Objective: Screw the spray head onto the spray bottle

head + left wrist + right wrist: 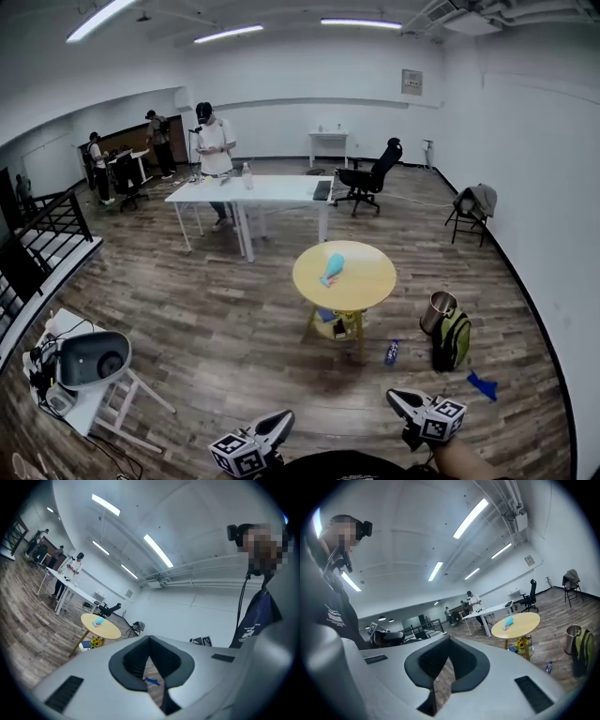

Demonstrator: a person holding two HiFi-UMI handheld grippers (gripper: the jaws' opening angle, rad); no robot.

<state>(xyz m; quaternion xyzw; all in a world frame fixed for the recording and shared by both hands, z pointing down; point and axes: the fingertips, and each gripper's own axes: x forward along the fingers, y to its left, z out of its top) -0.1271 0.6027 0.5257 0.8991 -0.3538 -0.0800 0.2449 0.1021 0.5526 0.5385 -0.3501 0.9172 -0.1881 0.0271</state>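
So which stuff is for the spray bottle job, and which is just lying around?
For the job: light blue item, likely the spray bottle, on the round yellow table; left tongs and right tongs, both shut, empty.
Lying about: metal bin, green backpack, small floor bottle, sunflowers.

readable text: none | shirt print (335, 613): too blurred to read | wall plaque (412, 82): too small
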